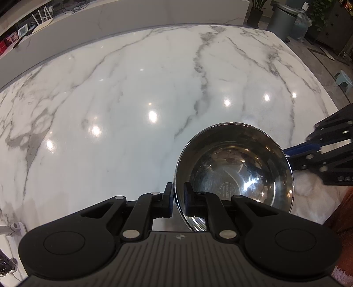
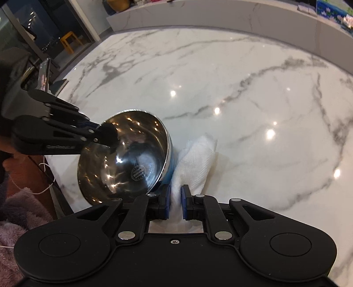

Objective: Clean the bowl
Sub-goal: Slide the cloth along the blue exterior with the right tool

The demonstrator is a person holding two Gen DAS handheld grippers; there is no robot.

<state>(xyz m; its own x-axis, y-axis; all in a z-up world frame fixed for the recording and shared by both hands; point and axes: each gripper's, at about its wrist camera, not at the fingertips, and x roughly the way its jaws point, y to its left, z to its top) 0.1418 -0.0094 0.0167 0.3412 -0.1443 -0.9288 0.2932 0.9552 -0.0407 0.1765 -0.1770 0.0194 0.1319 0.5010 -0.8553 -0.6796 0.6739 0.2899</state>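
A shiny steel bowl (image 1: 238,174) is held tilted above the marble table. My left gripper (image 1: 178,199) is shut on the bowl's near rim, one finger outside and one inside. In the right wrist view the bowl (image 2: 132,163) shows its inside with a round stamp, and the left gripper (image 2: 103,134) grips its far rim. My right gripper (image 2: 175,202) is shut on a white paper towel (image 2: 196,163), which lies against the bowl's outer right side. The right gripper also shows in the left wrist view (image 1: 293,152), behind the bowl.
The white marble table (image 1: 132,99) spreads ahead, its front edge near the bowl (image 2: 57,176). A fluffy purple cloth (image 2: 19,212) and a white cable lie below the edge. A raised ledge (image 2: 220,15) runs along the far side.
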